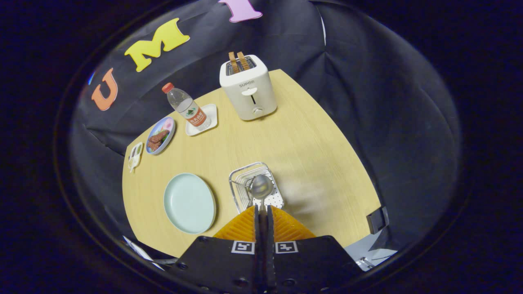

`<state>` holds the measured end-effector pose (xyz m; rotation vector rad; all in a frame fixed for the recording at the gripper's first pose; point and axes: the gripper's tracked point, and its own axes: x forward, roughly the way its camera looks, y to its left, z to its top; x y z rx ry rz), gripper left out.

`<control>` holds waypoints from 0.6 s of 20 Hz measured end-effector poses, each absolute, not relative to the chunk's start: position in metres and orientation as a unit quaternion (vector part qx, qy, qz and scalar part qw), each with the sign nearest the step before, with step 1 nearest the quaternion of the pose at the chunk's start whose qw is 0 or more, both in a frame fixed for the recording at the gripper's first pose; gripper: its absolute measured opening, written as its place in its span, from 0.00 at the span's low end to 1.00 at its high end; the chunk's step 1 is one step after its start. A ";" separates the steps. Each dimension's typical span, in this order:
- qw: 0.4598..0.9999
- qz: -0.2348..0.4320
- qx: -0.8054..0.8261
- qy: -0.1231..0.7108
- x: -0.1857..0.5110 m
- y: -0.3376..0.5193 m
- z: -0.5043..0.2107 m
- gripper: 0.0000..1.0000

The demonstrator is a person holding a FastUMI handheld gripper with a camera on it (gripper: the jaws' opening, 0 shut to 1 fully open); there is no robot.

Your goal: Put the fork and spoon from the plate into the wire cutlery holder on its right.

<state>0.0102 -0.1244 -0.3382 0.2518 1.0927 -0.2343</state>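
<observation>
Tool [262, 210] fingers are squeezed close together on the handle of the spoon [262, 187], with one finger on each side of it. The spoon's round bowl sticks out just ahead of the fingers and looks a bit blurry. It hangs right above the wire cutlery holder [241, 176], and I cannot tell if it touches the wires. Something thin and silver lies inside the holder beside the spoon, maybe the fork, but it is too small to be sure.

The holder sits on the wooden desk [310, 139]. Just to the left of the holder is the pale blue plate [189, 203], and its top is bare.

Farther away, beyond the holder, a white toaster [248, 87] stands near the back of the desk with two slices of toast [238, 61] poking out of the top. To the left of the toaster, a water bottle [187, 107] with a red cap stands on a small white tray [210, 114]. Next to that is a small plate with food [160, 135] on it, and a little white dish [135, 156] sits at the desk's far left edge.
</observation>
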 end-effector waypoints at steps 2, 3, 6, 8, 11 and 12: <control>0.840 -0.109 0.123 0.518 0.011 -0.124 -0.337 0.04; 0.841 -0.107 0.125 0.516 0.013 -0.123 -0.337 0.04; 0.845 -0.104 0.124 0.510 0.016 -0.121 -0.333 0.01; 0.850 -0.098 0.127 0.502 0.019 -0.116 -0.330 0.11; 0.858 -0.093 0.117 0.491 0.020 -0.109 -0.325 0.23; 0.862 -0.090 0.112 0.486 0.021 -0.107 -0.322 0.25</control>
